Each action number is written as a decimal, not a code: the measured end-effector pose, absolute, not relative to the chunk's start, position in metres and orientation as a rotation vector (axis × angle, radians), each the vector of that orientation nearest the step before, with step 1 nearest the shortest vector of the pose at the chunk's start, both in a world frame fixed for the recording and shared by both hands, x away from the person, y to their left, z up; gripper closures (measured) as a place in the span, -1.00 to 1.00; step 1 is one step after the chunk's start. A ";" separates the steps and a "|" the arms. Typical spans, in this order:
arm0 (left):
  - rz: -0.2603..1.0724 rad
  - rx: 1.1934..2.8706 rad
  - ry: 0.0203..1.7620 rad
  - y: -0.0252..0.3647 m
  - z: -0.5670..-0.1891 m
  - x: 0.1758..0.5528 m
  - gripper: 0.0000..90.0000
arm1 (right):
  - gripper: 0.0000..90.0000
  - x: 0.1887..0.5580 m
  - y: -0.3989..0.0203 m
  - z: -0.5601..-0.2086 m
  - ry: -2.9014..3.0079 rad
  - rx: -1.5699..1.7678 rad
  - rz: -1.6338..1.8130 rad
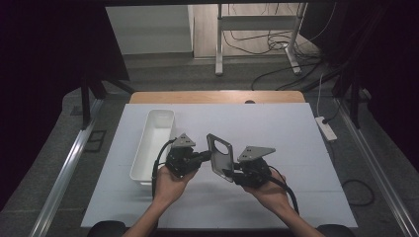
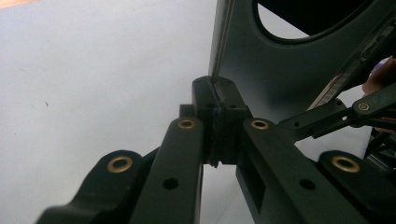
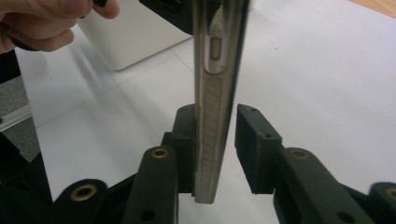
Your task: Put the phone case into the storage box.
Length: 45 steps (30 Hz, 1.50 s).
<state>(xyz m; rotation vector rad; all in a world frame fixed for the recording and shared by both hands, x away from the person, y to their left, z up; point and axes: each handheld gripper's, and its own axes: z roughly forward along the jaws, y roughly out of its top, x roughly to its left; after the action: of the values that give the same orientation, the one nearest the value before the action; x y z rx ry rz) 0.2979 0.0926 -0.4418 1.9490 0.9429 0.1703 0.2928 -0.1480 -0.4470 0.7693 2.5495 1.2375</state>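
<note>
A dark phone case (image 1: 220, 154) with a round camera cutout stands on edge above the white table (image 1: 286, 128), between the two grippers. My left gripper (image 1: 209, 156) comes in from the left and is shut on the case's edge; its jaws (image 2: 217, 100) meet tightly on the dark rim of the case (image 2: 261, 65). My right gripper (image 1: 230, 172) is at the case's lower near end. There the case's silvery side edge (image 3: 217, 70) stands upright between the jaws of the right gripper (image 3: 215, 123), against the left pad, with a narrow gap to the right pad (image 3: 250, 135).
A long white bin (image 1: 154, 143) stands left of the hands; its wall (image 3: 126, 37) is near the left hand (image 3: 42, 23). A white power strip (image 1: 326, 128) lies off the table's right edge. A wooden strip (image 1: 217, 97) borders the far edge.
</note>
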 end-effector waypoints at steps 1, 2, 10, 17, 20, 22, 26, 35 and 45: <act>0.170 1.948 0.946 0.092 -0.442 0.298 0.99 | 0.48 0.293 -0.148 -0.447 2.550 0.772 1.239; 0.173 1.949 0.949 0.092 -0.442 0.298 0.99 | 0.46 0.293 -0.149 -0.447 2.555 0.771 1.238; 0.191 1.942 0.976 0.093 -0.442 0.298 0.99 | 0.36 0.292 -0.147 -0.448 2.565 0.762 1.237; 0.204 1.936 1.007 0.095 -0.442 0.299 0.99 | 0.28 0.291 -0.145 -0.448 2.574 0.745 1.231; 0.205 1.930 1.023 0.097 -0.443 0.300 0.99 | 0.25 0.291 -0.145 -0.448 2.576 0.741 1.228; 0.212 1.927 1.036 0.098 -0.443 0.301 0.99 | 0.23 0.291 -0.146 -0.448 2.577 0.740 1.227; 0.217 1.924 1.050 0.100 -0.443 0.302 0.99 | 0.21 0.291 -0.147 -0.448 2.576 0.738 1.227; 0.238 1.930 1.068 0.102 -0.443 0.303 0.99 | 0.18 0.290 -0.148 -0.447 2.572 0.734 1.229; 0.270 1.937 1.094 0.107 -0.444 0.306 0.99 | 0.12 0.290 -0.152 -0.446 2.576 0.738 1.239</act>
<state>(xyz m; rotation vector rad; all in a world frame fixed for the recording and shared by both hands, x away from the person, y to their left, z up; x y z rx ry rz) 0.3059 0.1073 -0.4442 1.9373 1.0942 0.2701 0.2896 -0.1519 -0.4460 0.7381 2.5765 1.2388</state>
